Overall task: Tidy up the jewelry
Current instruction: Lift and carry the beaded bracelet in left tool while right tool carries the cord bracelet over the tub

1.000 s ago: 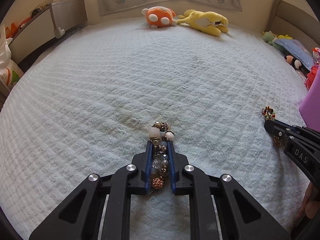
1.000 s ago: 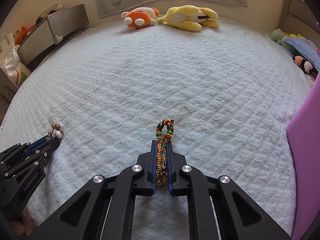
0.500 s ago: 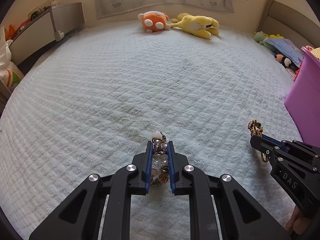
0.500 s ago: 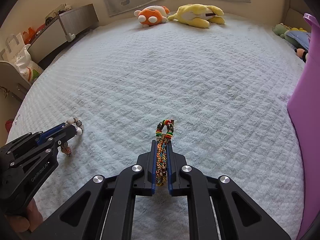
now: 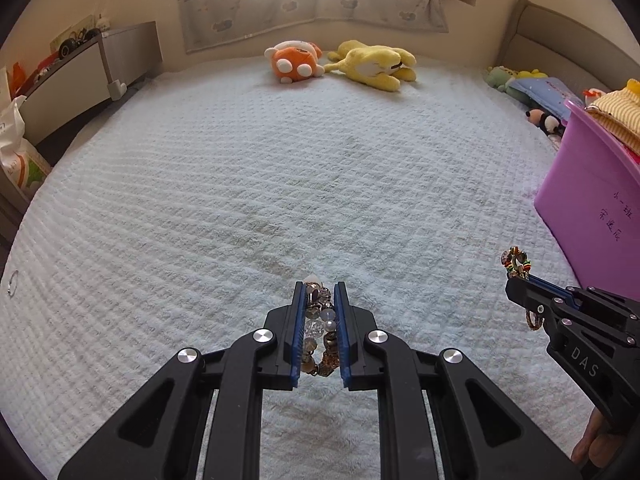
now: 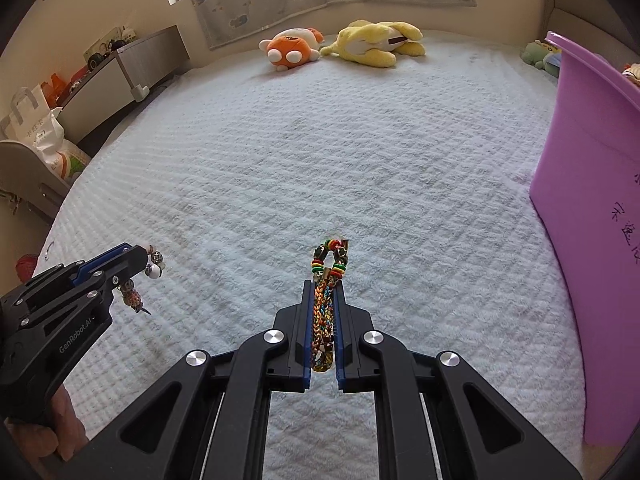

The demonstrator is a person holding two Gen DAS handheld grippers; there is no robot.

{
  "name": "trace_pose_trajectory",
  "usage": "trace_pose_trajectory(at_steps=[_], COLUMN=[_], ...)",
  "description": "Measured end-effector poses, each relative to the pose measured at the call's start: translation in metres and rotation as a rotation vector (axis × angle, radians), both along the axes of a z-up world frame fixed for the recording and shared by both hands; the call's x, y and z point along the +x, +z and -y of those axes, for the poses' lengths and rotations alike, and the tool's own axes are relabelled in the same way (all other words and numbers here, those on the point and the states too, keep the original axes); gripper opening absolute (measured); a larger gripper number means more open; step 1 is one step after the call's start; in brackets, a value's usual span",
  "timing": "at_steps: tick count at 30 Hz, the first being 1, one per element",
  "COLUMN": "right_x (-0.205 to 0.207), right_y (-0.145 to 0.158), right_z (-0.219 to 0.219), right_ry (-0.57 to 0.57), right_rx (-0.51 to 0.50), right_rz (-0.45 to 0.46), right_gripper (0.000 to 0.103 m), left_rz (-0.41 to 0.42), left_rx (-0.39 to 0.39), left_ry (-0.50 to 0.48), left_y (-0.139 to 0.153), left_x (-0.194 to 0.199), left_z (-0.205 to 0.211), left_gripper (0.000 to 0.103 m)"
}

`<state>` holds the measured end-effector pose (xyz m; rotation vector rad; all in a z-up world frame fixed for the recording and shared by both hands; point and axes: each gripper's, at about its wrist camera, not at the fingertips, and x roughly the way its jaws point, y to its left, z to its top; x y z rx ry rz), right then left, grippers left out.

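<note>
My left gripper [image 5: 318,292] is shut on a beaded charm bracelet [image 5: 318,328] with clear, white and bronze beads, held above the white bedspread [image 5: 280,184]. It also shows at the left of the right wrist view [image 6: 154,266]. My right gripper [image 6: 325,286] is shut on a braided multicolour bracelet [image 6: 323,316] with red, yellow and green beads at its tip. That bracelet also shows at the right of the left wrist view [image 5: 516,260]. Both are held off the bed.
A purple plastic bin [image 6: 592,200] stands on the bed at the right, with clothes in it [image 5: 616,116]. An orange plush [image 5: 294,62] and a yellow plush [image 5: 372,66] lie at the far edge. A small ring [image 5: 12,282] lies at the left. A cabinet [image 6: 116,76] stands left.
Both grippers have risen and pulled back with their bracelets still held. The purple bin has come further into both views.
</note>
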<state>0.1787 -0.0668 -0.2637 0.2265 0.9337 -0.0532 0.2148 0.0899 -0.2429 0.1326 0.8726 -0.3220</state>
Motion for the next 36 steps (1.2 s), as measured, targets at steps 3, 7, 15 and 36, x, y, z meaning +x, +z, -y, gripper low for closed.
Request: trace_pose_trajectory(at_steps=[3,7,15,36], right_x=[-0.007,-0.019,-0.054,-0.160], right_y=[0.015,0.045,0.119,0.233], right_z=[0.001,0.003,0.014,0.204], right_ry=[-0.014,-0.044,-0.152,-0.345], right_rx=[0.001,0.001,0.000,-0.073], right_rz=[0.001,0.015,0.052,0.109], right_gripper=[0.008,0.008,0.008,0.008], left_rz=[0.005,0.019,0.057,0.087], left_rx=[0.003,0.002,-0.010,-0.098], left_ry=[-0.020,-0.060,-0.198,-0.428], left_y=[0.015,0.043,0.117,0.238], left_x=[-0.005,-0.013,-0.025,-0.089], left_z=[0.002,0.008,0.035,0.246], left_gripper=[0.014,0.014,0.014,0.014])
